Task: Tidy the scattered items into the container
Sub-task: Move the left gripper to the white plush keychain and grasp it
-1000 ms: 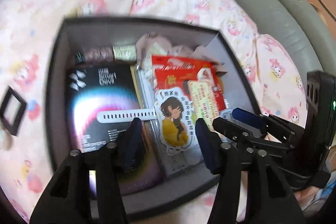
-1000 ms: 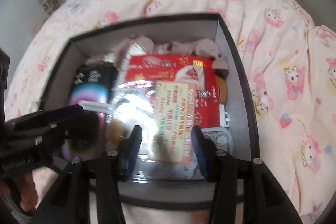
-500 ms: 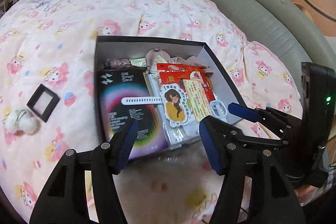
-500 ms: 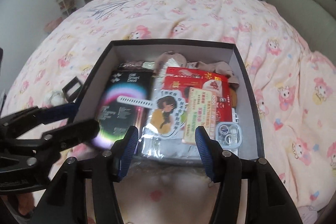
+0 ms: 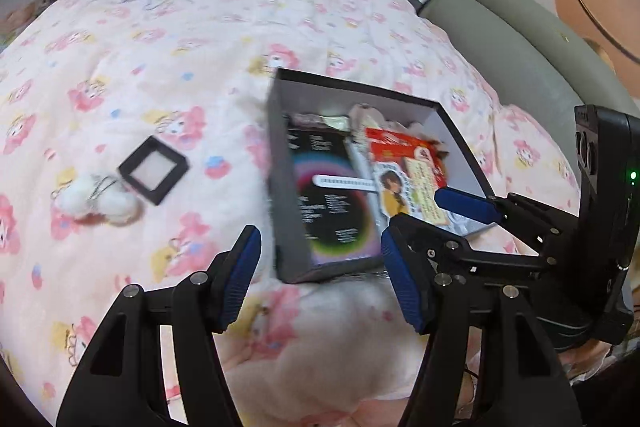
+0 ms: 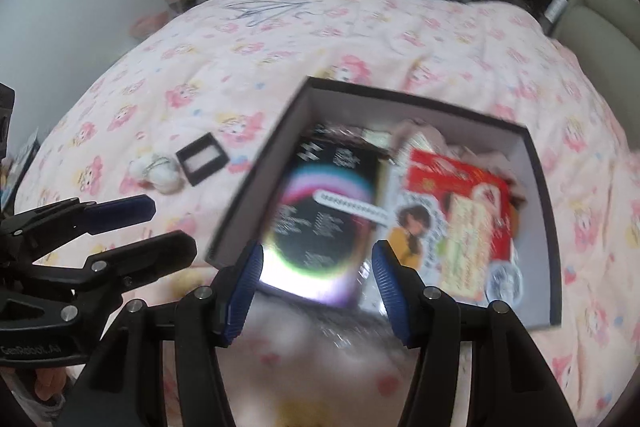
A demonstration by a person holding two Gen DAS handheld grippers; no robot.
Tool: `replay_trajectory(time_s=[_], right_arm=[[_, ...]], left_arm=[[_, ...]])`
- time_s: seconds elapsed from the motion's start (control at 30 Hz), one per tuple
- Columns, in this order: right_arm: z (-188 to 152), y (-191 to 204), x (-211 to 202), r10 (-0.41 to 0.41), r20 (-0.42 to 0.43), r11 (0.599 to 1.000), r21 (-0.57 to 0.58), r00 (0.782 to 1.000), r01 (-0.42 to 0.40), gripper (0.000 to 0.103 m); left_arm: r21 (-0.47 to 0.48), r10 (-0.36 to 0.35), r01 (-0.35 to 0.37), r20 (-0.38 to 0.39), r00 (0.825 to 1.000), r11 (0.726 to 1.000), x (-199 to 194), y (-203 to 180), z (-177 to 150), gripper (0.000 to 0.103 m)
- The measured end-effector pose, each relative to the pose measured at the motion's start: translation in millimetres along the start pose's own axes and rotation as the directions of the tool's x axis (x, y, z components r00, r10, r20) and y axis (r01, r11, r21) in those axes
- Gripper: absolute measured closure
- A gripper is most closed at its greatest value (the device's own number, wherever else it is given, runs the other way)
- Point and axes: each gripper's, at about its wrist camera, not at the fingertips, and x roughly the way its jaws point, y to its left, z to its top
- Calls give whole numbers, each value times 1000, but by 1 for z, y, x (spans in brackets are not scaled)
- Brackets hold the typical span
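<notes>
A dark open box (image 5: 276, 163) (image 6: 256, 195) sits on the pink quilt, holding a black packet with a rainbow ring (image 5: 320, 195) (image 6: 320, 211), a red packet (image 5: 400, 147) (image 6: 452, 179) and a cartoon-girl card (image 5: 394, 187) (image 6: 416, 223). Left of the box, a black square frame (image 5: 153, 169) (image 6: 202, 157) and a white pom-pom charm (image 5: 94, 197) (image 6: 158, 169) lie loose on the quilt. My left gripper (image 5: 320, 251) (image 6: 174, 227) hovers open and empty before the box's near left corner. My right gripper (image 6: 318, 259) (image 5: 416, 209) hangs open and empty over the box's near edge.
The pink cartoon-print quilt (image 5: 160, 67) covers the whole bed. A grey padded headboard (image 5: 500, 39) runs along the right. Thin wire hangers (image 6: 268, 9) lie at the far side of the quilt. A door and shelves stand beyond the bed.
Both grippers have pulled back and up from inside the box, which now looks smaller and shifted right. The black frame and pom-pom have come fully into view. Both jaws stand slightly wider.
</notes>
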Motion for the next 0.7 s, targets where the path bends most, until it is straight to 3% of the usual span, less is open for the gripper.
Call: replay_trajectory(time_s=[0.2, 0.27, 0.37, 0.5, 0.7], right_arm=[[28, 30, 26, 102, -19, 993, -61, 995, -103, 50], [37, 38, 39, 130, -51, 988, -79, 990, -134, 50], [57, 52, 64, 137, -108, 984, -100, 985, -148, 50], [79, 75, 92, 139, -156, 979, -124, 978, -159, 50], [91, 128, 139, 150, -244, 969, -156, 958, -192, 50]], left_arm=[[-119, 58, -47, 88, 994, 992, -18, 47, 4, 39], [-185, 101, -72, 148, 984, 980, -24, 71, 4, 39], [-282, 182, -129, 173, 968, 951, -21, 110, 9, 40], [-434, 246, -173, 120, 962, 884, -1, 167, 10, 42], [-545, 235, -169, 53, 971, 821, 36, 226, 4, 42]])
